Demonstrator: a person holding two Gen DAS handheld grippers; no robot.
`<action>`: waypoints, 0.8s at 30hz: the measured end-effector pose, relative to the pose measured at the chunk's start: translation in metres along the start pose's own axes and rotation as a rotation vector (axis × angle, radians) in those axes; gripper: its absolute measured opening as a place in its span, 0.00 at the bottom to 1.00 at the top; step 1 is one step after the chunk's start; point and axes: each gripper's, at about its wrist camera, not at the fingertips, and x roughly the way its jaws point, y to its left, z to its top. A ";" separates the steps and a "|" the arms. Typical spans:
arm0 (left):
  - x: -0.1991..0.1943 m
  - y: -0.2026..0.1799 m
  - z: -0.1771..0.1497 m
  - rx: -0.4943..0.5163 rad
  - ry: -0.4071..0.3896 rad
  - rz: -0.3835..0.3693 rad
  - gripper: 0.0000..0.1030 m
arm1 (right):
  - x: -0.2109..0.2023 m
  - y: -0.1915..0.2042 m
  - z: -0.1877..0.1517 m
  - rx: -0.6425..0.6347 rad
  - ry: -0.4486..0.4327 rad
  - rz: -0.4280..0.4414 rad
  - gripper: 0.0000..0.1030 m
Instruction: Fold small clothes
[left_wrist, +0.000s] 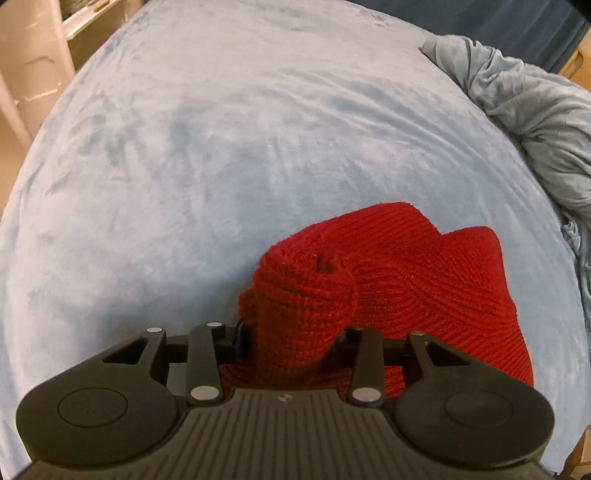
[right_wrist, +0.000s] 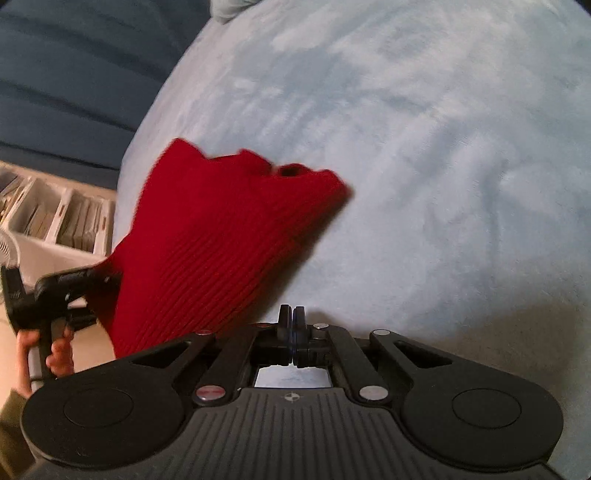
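Pale blue plush blanket (left_wrist: 221, 147) covers the work surface; a crumpled grey-blue cloth (left_wrist: 535, 122) lies bunched at its far right edge, and white storage bins (right_wrist: 55, 218) stand on the floor beyond the surface's left edge.

Task item: red knit garment (left_wrist: 388, 266), ribbed, small. It is not flat. One bunched end rises into the left gripper (left_wrist: 291, 332), whose fingers sit on either side of that thick roll of knit and appear to press on it, jaws held partway apart by the bulk. The rest of the knit trails toward the near right part of the surface. Judged reason for this hold: lifting one end so the piece can be spread out or laid over.

Right gripper (right_wrist: 291, 332): jaws fully together, pads touching, nothing visible between them. The red knit passes just to its left, not into it. It looks free for a fresh grasp.

View differences:
- Left wrist view shows the grip itself and the grey-blue cloth; the right gripper is absent.
- Right wrist view shows the garment hanging clear of the blanket, its ragged far edge blurred, plus the left gripper from outside and the person's hand (right_wrist: 44, 350) on its handle at the near left edge.
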 end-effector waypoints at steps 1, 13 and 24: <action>-0.002 0.002 -0.001 -0.009 -0.013 0.004 0.51 | -0.001 -0.001 0.002 -0.003 -0.007 0.007 0.00; -0.051 0.028 -0.027 -0.210 -0.149 -0.015 0.83 | -0.003 0.022 0.059 -0.089 -0.033 0.072 0.79; -0.095 -0.002 -0.184 -0.250 -0.059 -0.162 0.84 | 0.044 0.014 0.063 0.064 0.191 0.015 0.79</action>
